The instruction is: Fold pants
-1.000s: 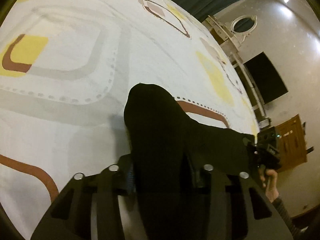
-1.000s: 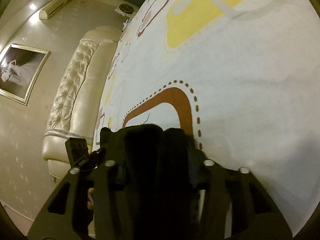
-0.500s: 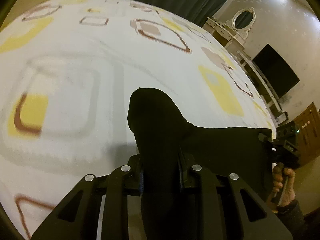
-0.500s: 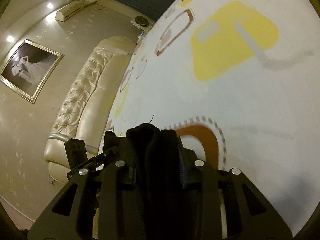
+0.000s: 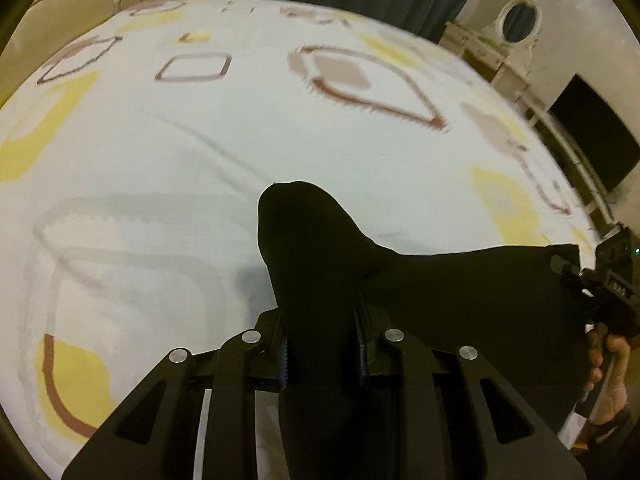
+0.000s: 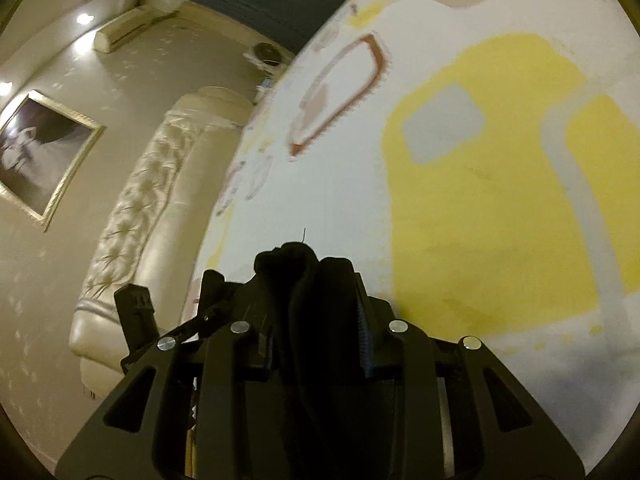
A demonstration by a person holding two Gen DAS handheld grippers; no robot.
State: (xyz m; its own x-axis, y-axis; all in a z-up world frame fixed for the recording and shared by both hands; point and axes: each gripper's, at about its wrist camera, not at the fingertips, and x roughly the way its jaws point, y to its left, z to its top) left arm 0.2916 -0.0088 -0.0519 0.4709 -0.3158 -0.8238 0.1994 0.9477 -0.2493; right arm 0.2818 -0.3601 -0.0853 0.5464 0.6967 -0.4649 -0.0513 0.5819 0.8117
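Observation:
The black pants (image 5: 448,284) hang stretched between my two grippers above a bed. My left gripper (image 5: 322,344) is shut on a bunched edge of the cloth, which sticks up past the fingertips. From there the fabric runs right to my right gripper (image 5: 576,276), held by a hand (image 5: 608,356) at the frame's right edge. In the right wrist view my right gripper (image 6: 320,340) is shut on a thick wad of the black pants (image 6: 304,272). The other gripper (image 6: 136,308) shows at lower left there.
The bed carries a white sheet (image 5: 168,152) with yellow, brown and grey shapes. A cream tufted headboard (image 6: 132,224) and a framed picture (image 6: 40,152) stand on one side. A dresser with an oval mirror (image 5: 520,24) and a dark screen (image 5: 592,136) line the other wall.
Both grippers have travelled across the bed with the pants held between them, and the sheet's pattern has slid beneath. The cloth stayed clamped in both; the span between the grippers looks wider and tauter.

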